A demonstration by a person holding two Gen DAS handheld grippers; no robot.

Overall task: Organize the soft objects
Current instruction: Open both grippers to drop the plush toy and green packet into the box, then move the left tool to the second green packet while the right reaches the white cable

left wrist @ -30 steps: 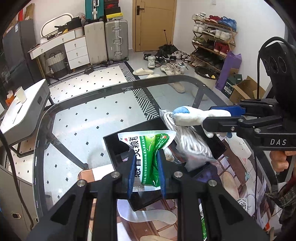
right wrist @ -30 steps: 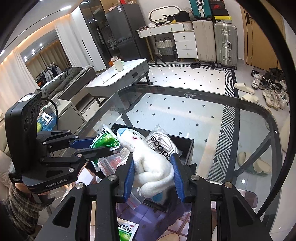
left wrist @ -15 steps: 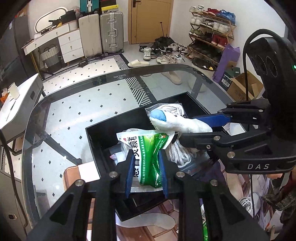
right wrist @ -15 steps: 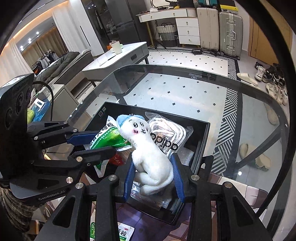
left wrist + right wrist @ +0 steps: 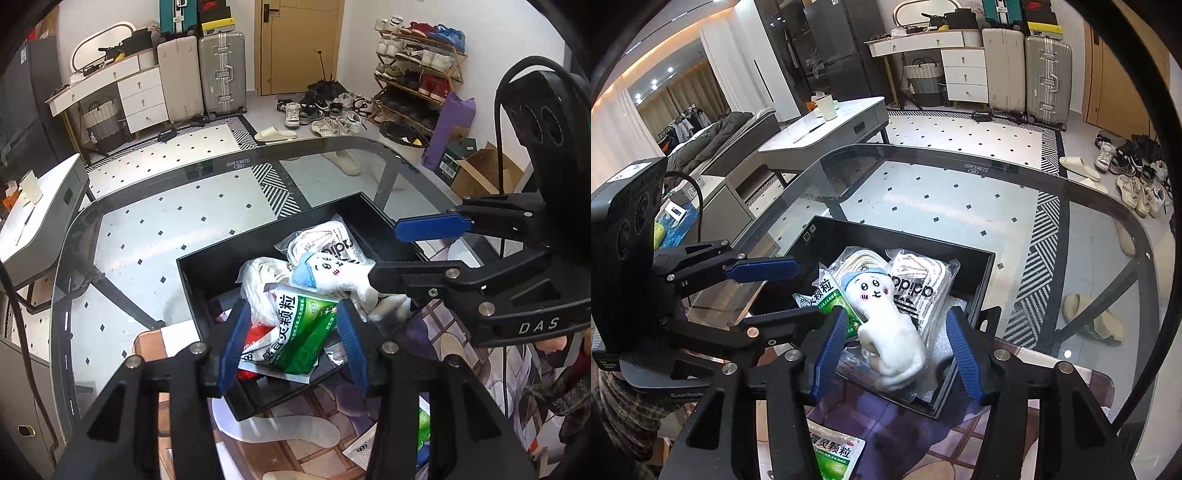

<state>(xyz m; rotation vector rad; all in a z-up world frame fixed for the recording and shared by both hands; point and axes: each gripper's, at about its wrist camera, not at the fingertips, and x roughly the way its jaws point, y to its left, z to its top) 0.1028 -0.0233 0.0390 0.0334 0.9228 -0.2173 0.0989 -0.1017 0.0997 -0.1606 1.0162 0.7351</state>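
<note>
Box (image 5: 982, 280): plush (image 5: 886, 325) between tool (image 5: 897, 354) pads

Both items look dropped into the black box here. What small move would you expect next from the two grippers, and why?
Probably lift both grippers straight up and clear of the black box. The right gripper and left gripper have just been opening, and their pads no longer press the white plush toy or green sachet, which lie among the bagged items inside.

Black left gripper (image 5: 291, 341) and right gripper (image 5: 897, 354) — blue pads, silver screws — plaid sleeves.
</note>
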